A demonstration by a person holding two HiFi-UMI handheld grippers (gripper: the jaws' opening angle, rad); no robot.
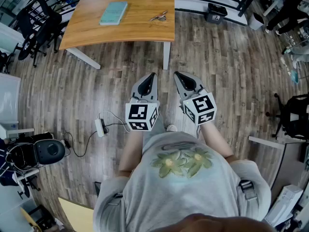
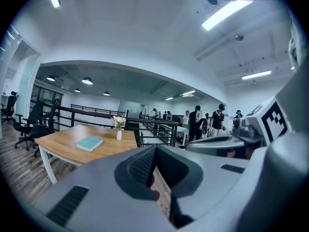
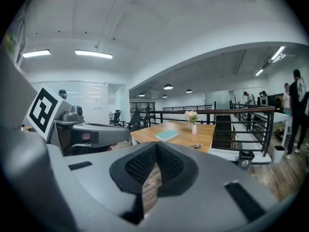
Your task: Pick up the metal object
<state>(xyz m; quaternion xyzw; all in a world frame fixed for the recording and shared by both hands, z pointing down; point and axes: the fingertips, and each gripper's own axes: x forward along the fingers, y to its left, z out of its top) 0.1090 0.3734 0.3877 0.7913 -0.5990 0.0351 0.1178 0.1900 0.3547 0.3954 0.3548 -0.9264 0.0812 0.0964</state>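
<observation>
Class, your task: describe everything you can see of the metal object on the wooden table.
The metal object is small and silvery-grey, with thin pieces splaying out, possibly a bunch of keys; finer detail is too small to tell. It lies flat near the right edge, in the head view, of the wooden table, to the right of a teal book and apart from it. Only the tabletop touches it.

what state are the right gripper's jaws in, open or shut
Shut and empty. The right gripper shows its tips meeting in its own view, with only the wood floor visible through the slot behind them.
</observation>
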